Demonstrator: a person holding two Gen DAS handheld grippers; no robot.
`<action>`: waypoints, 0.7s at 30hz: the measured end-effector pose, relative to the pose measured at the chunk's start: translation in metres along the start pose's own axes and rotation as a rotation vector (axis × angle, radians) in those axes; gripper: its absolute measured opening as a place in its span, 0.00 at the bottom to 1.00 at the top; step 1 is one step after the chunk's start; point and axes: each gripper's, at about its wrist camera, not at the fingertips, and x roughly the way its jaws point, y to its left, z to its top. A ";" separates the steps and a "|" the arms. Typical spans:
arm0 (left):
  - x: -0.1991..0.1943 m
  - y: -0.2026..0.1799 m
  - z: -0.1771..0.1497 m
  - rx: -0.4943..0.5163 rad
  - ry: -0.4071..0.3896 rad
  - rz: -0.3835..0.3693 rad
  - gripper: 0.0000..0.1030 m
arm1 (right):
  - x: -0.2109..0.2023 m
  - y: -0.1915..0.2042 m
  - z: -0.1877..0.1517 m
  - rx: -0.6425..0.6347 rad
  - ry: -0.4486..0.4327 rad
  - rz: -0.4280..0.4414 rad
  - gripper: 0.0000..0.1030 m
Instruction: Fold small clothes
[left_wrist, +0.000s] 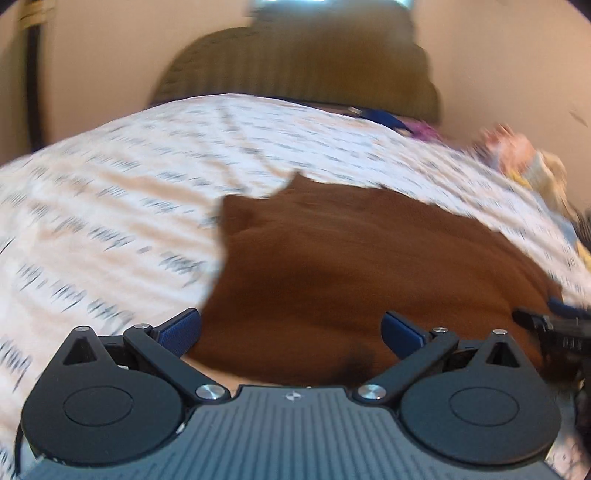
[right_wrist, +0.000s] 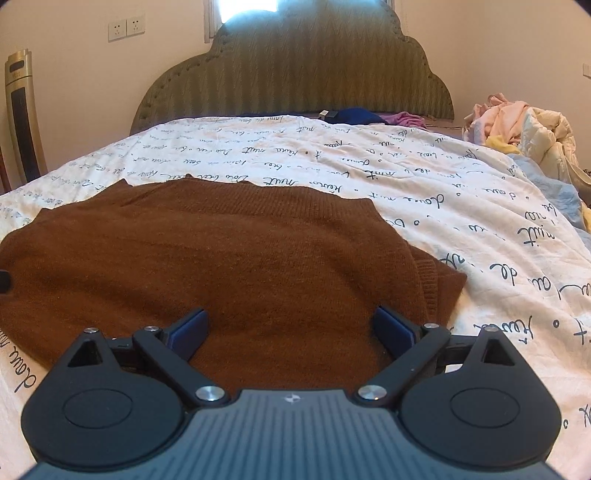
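A brown knit sweater (right_wrist: 229, 258) lies spread flat on the white bedsheet with black script (right_wrist: 424, 177). My right gripper (right_wrist: 291, 330) hovers over the sweater's near edge, its blue pads wide apart with only flat cloth beneath them. In the blurred left wrist view the same brown sweater (left_wrist: 351, 266) fills the middle. My left gripper (left_wrist: 291, 332) stands open over its near left part, nothing pinched. The tip of the right gripper (left_wrist: 554, 325) shows at that view's right edge.
A green padded headboard (right_wrist: 295, 74) closes the far end of the bed. A heap of pale clothes and bedding (right_wrist: 524, 125) lies at the right. Blue and purple garments (right_wrist: 369, 116) rest by the headboard. A tall gold appliance (right_wrist: 22, 110) stands at the left wall.
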 end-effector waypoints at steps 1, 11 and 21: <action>-0.004 0.013 0.000 -0.079 0.004 0.018 0.99 | 0.000 0.000 0.000 0.002 0.000 0.003 0.95; 0.001 0.067 0.003 -0.716 0.105 -0.260 0.97 | -0.002 -0.007 -0.001 0.029 -0.009 0.033 0.97; 0.035 0.064 0.009 -0.793 0.172 -0.180 0.19 | -0.002 -0.007 -0.001 0.032 -0.010 0.036 0.97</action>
